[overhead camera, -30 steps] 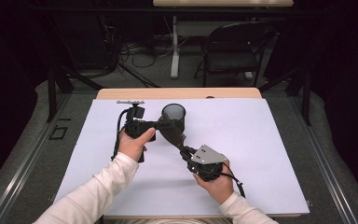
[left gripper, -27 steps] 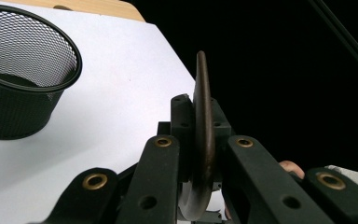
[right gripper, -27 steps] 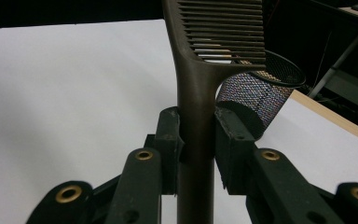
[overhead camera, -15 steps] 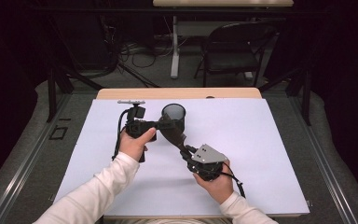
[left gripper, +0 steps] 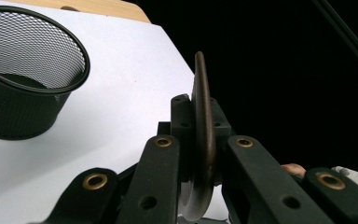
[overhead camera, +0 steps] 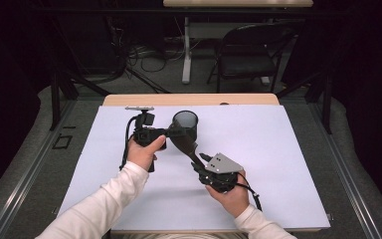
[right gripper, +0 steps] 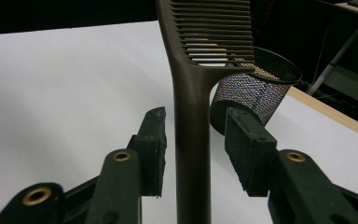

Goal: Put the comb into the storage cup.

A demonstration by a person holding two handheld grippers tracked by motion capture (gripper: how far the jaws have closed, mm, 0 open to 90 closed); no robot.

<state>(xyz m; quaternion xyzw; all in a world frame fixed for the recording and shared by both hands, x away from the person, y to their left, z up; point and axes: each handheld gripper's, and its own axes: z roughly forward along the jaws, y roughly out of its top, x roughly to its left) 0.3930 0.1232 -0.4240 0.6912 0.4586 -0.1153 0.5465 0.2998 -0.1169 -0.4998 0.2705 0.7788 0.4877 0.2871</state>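
R gripper [right gripper: 193, 149] jaws have just been opening, pads now apart off the comb [right gripper: 192, 112] handle – L gripper [left gripper: 200, 154] stays clamped on it, above table beside mesh cup [left gripper: 23, 79] – handover to L looks done.

The high view looks forward and down from above the person's side, taking in the whole white table [overhead camera: 278, 164] from some way off. The left gripper view sits close behind its jaws, facing the mesh cup [left gripper: 23, 79] and the table's far edge. The right gripper view, equally close, shares that mesh cup [right gripper: 256, 93] and the brown comb [right gripper: 193, 116].
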